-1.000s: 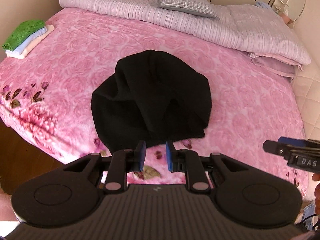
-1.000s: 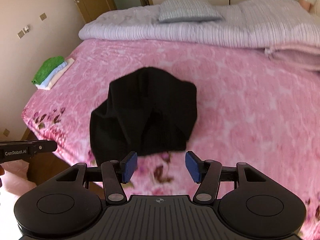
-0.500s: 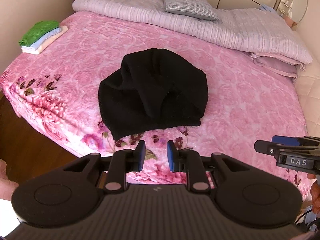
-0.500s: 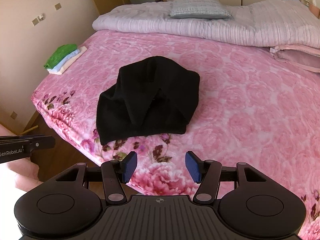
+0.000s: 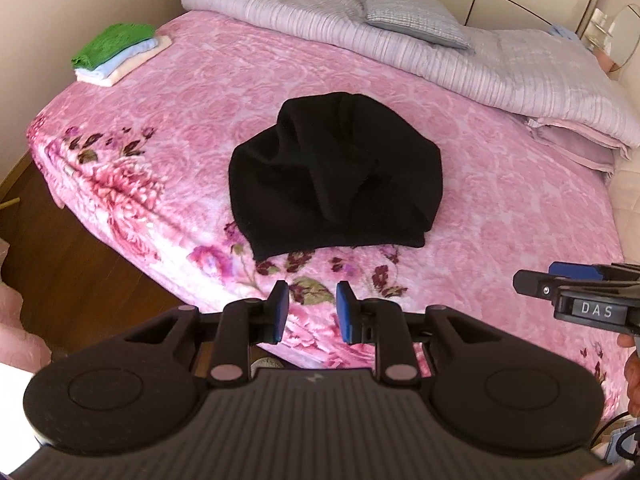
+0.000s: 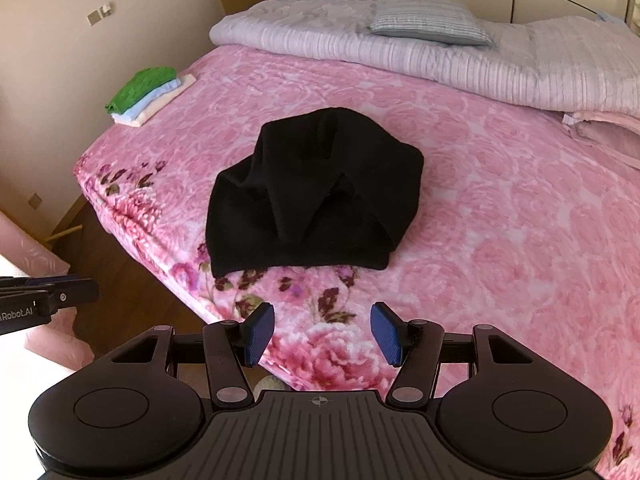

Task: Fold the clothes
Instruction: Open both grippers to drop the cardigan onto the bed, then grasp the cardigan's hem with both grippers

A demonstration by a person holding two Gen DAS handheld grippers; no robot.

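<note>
So the black garment (image 5: 336, 176) sits crumpled mid-frame on the pink bedspread (image 5: 500, 216); left gripper (image 5: 312, 312) has just been opening, narrow gap, nothing in it, right gripper (image 6: 322, 334) wide, empty.

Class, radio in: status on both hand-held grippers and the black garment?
Left hand-held gripper opening, empty; right hand-held gripper open, empty. Black garment crumpled on pink bedspread, untouched. Nothing in the way.

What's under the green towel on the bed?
Under the green towel lie a folded light blue cloth and a cream one, stacked on the pink blanket. Anything between the layers is hidden.
</note>
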